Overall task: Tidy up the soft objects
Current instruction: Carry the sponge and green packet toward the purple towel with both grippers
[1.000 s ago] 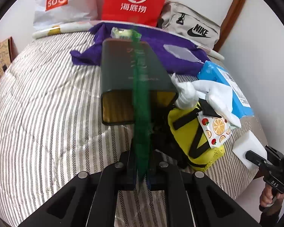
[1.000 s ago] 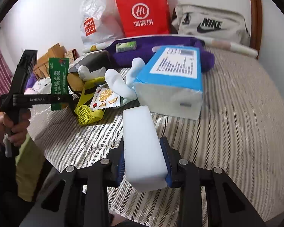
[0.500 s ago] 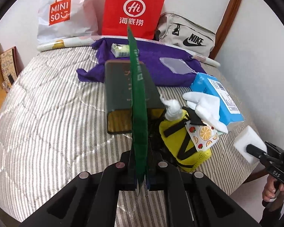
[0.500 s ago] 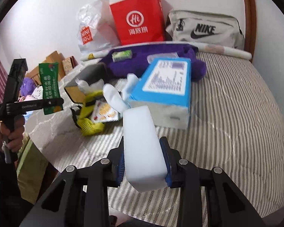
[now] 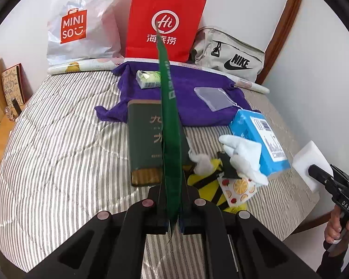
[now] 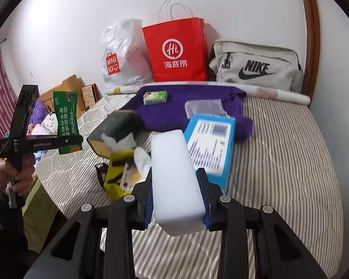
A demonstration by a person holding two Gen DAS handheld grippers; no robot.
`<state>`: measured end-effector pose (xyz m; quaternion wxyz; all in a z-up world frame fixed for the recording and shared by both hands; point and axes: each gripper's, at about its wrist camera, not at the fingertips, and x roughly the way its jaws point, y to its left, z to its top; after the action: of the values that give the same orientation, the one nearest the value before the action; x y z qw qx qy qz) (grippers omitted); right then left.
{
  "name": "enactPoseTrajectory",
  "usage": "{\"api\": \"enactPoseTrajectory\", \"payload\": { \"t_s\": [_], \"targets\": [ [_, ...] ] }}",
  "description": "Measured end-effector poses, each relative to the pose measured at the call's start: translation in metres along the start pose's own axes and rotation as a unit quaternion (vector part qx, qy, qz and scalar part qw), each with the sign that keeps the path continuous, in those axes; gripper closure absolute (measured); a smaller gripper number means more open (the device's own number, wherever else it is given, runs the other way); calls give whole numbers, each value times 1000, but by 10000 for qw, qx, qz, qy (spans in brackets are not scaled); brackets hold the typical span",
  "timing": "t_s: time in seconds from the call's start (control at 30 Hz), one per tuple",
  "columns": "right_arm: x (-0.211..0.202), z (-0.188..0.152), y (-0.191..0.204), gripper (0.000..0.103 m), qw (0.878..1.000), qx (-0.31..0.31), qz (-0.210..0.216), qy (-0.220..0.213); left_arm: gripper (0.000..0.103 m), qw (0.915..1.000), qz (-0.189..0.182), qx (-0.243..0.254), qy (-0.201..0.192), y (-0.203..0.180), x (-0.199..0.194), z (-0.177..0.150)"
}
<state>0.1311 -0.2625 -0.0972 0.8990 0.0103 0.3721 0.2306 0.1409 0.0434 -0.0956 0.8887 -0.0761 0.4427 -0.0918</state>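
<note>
My left gripper (image 5: 173, 218) is shut on a flat green packet (image 5: 171, 139), held edge-on above the near bed edge; the packet also shows in the right wrist view (image 6: 66, 121). My right gripper (image 6: 176, 200) is shut on a white sponge block (image 6: 174, 174), also seen in the left wrist view (image 5: 310, 162) at the bed's right edge. On the striped bed (image 5: 58, 151) lie a purple towel (image 5: 193, 93), a blue tissue pack (image 5: 258, 139), a white glove (image 5: 242, 155), a yellow mesh bag (image 5: 211, 186) and a dark green box (image 5: 144, 144).
A Miniso plastic bag (image 5: 81, 28), a red paper bag (image 5: 165, 25) and a grey Nike bag (image 5: 230, 55) stand against the wall at the back. A small green pack (image 5: 149, 79) and a clear pouch (image 5: 214, 97) lie on the towel.
Both grippers have pulled back and up from the bed, each keeping its object. The items on the bed look smaller and farther away.
</note>
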Motion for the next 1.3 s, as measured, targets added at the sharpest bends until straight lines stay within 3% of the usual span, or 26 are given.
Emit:
{"api": "enactPoseTrajectory", "payload": {
  "t_s": [0.4,0.77,0.93,1.3],
  "targets": [
    [35,65,-8,70,9999,-15,-114,-70,97,9994,230,-139,211,8,15,51],
    [80,117,-34,69,9992,261,-265,-117,97,9977,391,-335,434,21,56,110],
    [103,129,-43,69,9988,299,-400,-14,97,9969,349,-415,566,27,77,132],
    [161,139,-58,69,9973,352,-521,371,97,9899,215,-620,1258,41,145,156]
  ]
}}
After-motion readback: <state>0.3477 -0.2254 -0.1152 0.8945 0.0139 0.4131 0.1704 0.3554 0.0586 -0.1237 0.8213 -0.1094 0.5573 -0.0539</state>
